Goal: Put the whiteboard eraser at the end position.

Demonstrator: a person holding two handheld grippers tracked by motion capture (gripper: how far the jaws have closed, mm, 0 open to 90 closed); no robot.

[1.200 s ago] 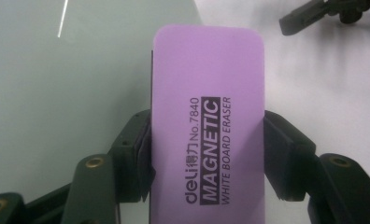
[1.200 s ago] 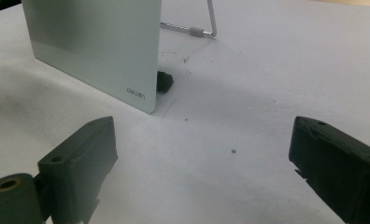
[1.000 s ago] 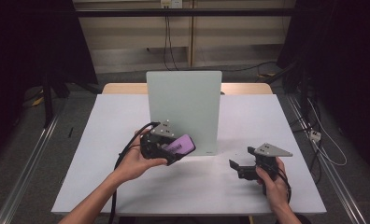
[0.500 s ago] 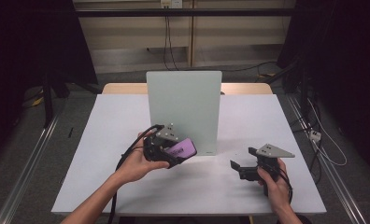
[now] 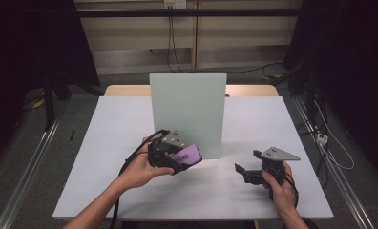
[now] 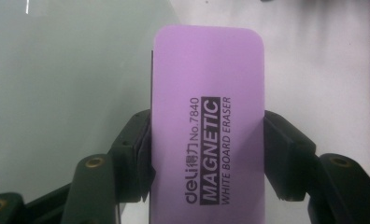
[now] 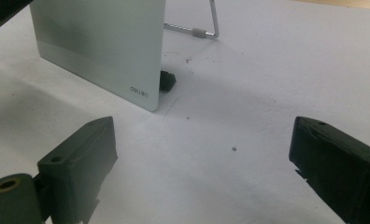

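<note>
A pale glass whiteboard [image 5: 188,112] stands upright on its wire stand at the middle of the white table [image 5: 106,143]. My left gripper [image 5: 180,160] is shut on a purple magnetic whiteboard eraser [image 5: 187,155], held near the board's lower left part. In the left gripper view both black pads [image 6: 138,154] press the eraser [image 6: 206,135] on its long sides, with the board [image 6: 66,79] just behind it. My right gripper [image 5: 243,172] rests low on the table to the right of the board, its jaws wide apart [image 7: 202,177] with nothing between them.
The board's corner [image 7: 103,51], a black foot [image 7: 167,80] and the wire stand [image 7: 206,28] appear in the right gripper view. Dark curtains flank the table and metal rails run along the floor on both sides.
My left gripper with the eraser has drifted slightly down and toward the table's near side along the board's lower part. The right gripper has stayed put.
</note>
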